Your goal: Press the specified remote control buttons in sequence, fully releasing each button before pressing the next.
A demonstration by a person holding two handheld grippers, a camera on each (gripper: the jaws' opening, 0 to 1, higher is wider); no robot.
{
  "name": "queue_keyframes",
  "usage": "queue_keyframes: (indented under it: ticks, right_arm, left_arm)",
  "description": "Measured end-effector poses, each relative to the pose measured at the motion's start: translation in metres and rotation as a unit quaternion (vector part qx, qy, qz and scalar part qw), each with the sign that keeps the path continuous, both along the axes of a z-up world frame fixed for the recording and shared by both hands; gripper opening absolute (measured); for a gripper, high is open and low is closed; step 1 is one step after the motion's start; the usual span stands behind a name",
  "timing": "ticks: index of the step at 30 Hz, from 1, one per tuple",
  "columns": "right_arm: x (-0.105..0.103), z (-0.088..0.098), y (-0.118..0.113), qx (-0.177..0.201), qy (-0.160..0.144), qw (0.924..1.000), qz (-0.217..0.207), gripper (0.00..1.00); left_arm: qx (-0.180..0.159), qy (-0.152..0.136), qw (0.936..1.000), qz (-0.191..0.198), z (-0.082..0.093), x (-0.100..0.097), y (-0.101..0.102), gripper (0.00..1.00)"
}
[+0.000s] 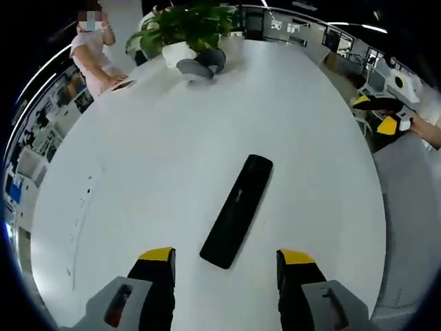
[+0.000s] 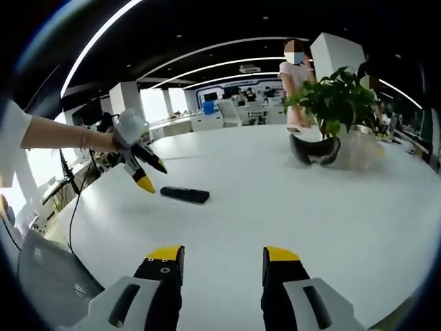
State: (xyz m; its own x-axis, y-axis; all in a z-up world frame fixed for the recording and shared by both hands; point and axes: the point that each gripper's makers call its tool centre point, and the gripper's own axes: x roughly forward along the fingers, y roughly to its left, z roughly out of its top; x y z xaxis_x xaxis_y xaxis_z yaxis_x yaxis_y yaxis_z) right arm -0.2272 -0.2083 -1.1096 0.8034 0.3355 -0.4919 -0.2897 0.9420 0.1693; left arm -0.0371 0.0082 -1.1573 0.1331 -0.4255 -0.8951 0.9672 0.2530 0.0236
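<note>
A long black remote control (image 1: 238,209) lies flat on the white table (image 1: 172,172), slanting up to the right, its near end just ahead of my left gripper (image 1: 226,261). The left jaws stand open with nothing between them. In the right gripper view the same remote (image 2: 185,195) rests far off to the left, and the left gripper (image 2: 146,170) hovers above it, held by a person's hand. My right gripper (image 2: 223,258) is open and holds nothing, well away from the remote over bare tabletop.
A potted plant (image 1: 187,31) and a dark headset (image 1: 203,63) sit at the table's far side; the plant (image 2: 337,103) and headset (image 2: 315,149) are at the right. A person (image 1: 96,52) stands by the far edge. The right gripper (image 1: 382,114) shows beyond the table's right edge, above a grey chair (image 1: 410,221).
</note>
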Motion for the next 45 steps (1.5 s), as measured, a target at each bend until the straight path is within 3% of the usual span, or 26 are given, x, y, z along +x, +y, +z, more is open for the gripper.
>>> queue_keyframes:
  ticks: [5,13,21,26,36,40,45]
  right_arm:
    - [-0.001,-0.001,0.001,-0.001,0.003,1.0000,0.002,0.43]
    - [-0.001,-0.003,0.002,0.002,0.008,0.9999,0.006,0.41]
    - [-0.001,-0.004,0.004,0.005,0.012,0.9999,0.008,0.41]
    - [-0.001,-0.005,0.004,0.007,0.012,0.9999,0.008,0.40]
    - [-0.002,-0.005,0.005,0.014,0.013,0.9998,0.007,0.38]
    - [-0.002,-0.005,0.005,0.013,0.014,0.9998,0.010,0.38]
    - [-0.002,-0.005,0.006,0.012,0.016,0.9997,0.012,0.37]
  left_arm:
    - [0.004,0.001,1.0000,-0.006,-0.002,0.011,-0.014,0.59]
    - [0.045,-0.012,0.9980,-0.043,-0.016,0.025,-0.026,0.57]
    - [0.061,-0.008,0.9956,-0.071,-0.026,0.022,-0.037,0.53]
    - [0.052,-0.002,0.9949,-0.086,-0.023,0.020,-0.047,0.44]
    - [0.033,0.048,0.9938,-0.095,-0.027,0.000,-0.047,0.19]
    - [0.027,0.038,0.9940,-0.099,-0.028,-0.002,-0.047,0.19]
    - [0.031,0.046,0.9946,-0.088,-0.031,-0.002,-0.041,0.24]
